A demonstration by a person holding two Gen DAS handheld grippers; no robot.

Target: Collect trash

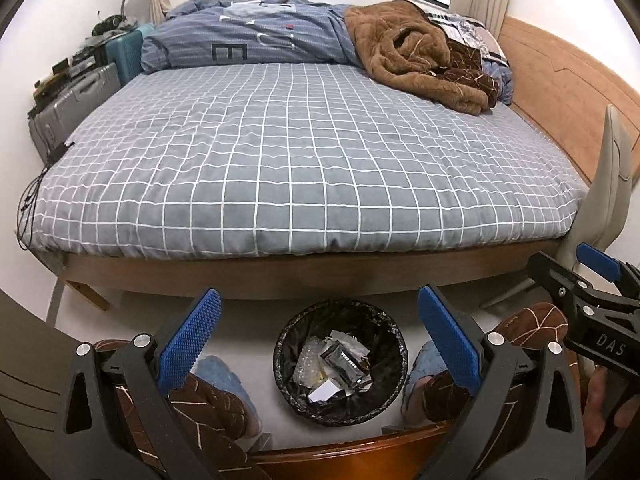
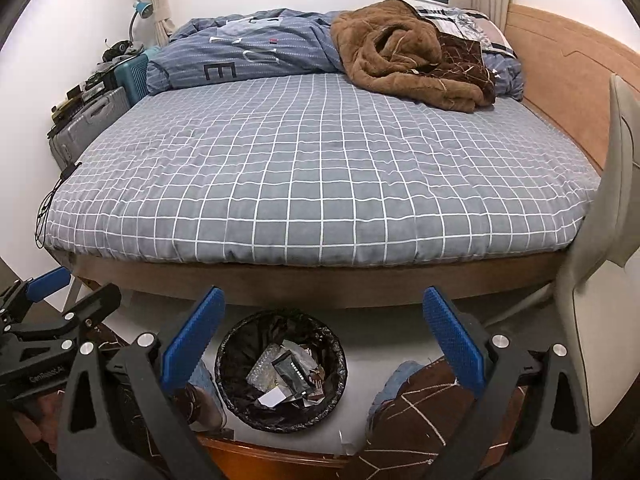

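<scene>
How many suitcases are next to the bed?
2. A grey suitcase stands against the bed's left side, and a teal suitcase stands just behind it, nearer the lamp. Clutter on top could hide more.

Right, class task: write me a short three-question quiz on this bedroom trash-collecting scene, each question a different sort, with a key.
1. True or false: the bin on the floor is empty.
2. Multiple choice: what lies heaped at the far right of the bed? A) a brown blanket B) a red towel C) a laptop
3. Fill in: both the left tool and the right tool have their jaws ____, with nothing between them.

Key
1. False: wrappers and paper lie inside the black liner.
2. A: the brown blanket.
3. Open.
</scene>
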